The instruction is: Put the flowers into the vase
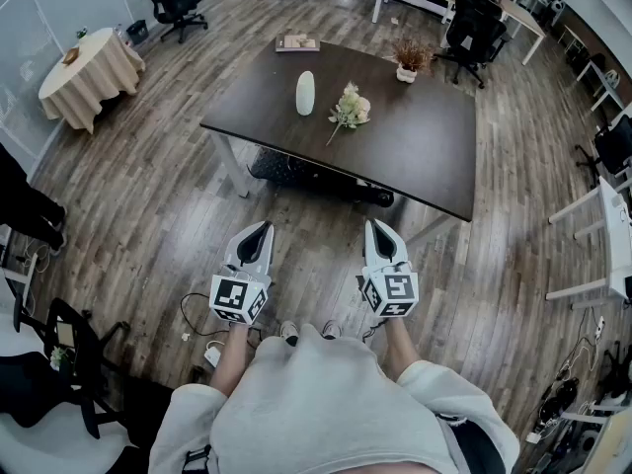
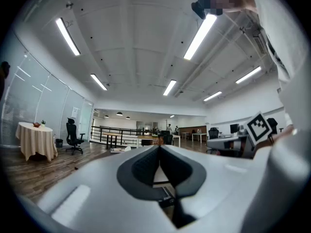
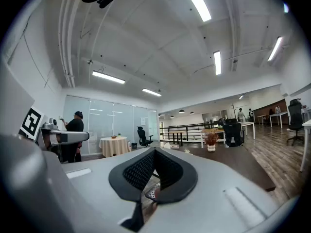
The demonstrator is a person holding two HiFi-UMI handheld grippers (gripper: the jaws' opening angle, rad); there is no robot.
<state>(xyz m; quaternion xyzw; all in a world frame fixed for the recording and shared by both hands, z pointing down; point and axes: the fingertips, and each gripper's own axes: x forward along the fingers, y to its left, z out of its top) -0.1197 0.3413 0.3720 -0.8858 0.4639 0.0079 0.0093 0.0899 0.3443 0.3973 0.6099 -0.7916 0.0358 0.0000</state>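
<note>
A white vase (image 1: 306, 93) stands upright on the dark table (image 1: 415, 156). Just to its right lies a small bunch of pale flowers (image 1: 349, 110), stem pointing toward me. Both grippers hang level over the wooden floor, well short of the table. My left gripper (image 1: 265, 227) is shut with nothing in it, and my right gripper (image 1: 374, 224) is shut and empty too. In the left gripper view the jaw tips (image 2: 159, 147) meet; in the right gripper view the tips (image 3: 154, 150) meet as well, and the table (image 3: 233, 161) shows beyond them.
A potted dry plant (image 1: 409, 60) and a book (image 1: 297, 42) sit at the table's far edge. Office chairs (image 1: 472, 30), a round cloth-covered table (image 1: 91, 72) and white desks (image 1: 602, 230) ring the room. Cables lie on the floor near my feet (image 1: 202, 336). A person (image 3: 75, 130) stands at left.
</note>
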